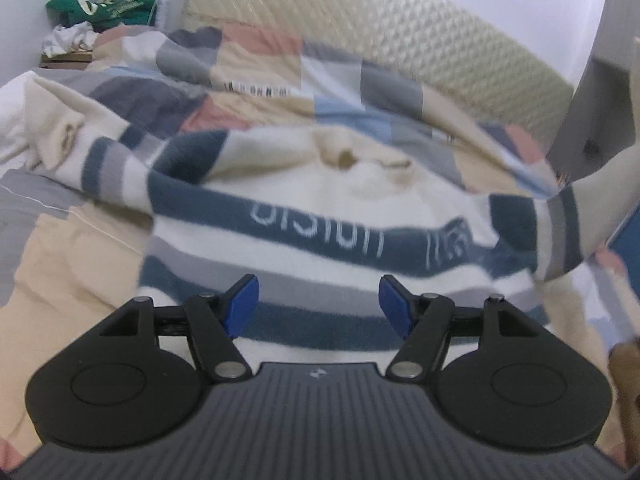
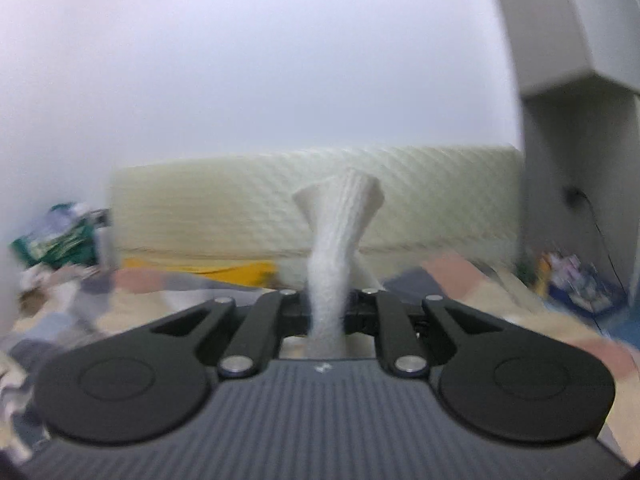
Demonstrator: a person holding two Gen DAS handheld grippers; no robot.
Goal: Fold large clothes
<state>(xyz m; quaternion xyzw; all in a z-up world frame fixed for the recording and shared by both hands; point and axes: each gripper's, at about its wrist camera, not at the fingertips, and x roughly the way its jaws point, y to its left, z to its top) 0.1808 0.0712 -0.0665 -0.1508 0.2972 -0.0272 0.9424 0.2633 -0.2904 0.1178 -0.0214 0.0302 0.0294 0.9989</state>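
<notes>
A cream sweater [image 1: 320, 216] with dark blue and grey stripes and white lettering lies spread on the bed in the left wrist view. Its right sleeve [image 1: 560, 232] is lifted up toward the right edge. My left gripper [image 1: 319, 304] hovers just above the sweater's lower part, jaws open, blue pads [image 1: 244, 304] apart with nothing between them. In the right wrist view my right gripper [image 2: 326, 304] is shut on the white ribbed sleeve cuff [image 2: 340, 220], which sticks up beyond the jaws. That view is blurred and points level at the headboard.
A patchwork quilt [image 1: 260, 60] covers the bed. A cream quilted headboard [image 1: 400, 32] stands behind it. A pile of green and white clothes [image 1: 104, 4] sits at the far left corner. A grey cabinet [image 2: 580, 160] stands at the right, with small items [image 2: 576, 276] below it.
</notes>
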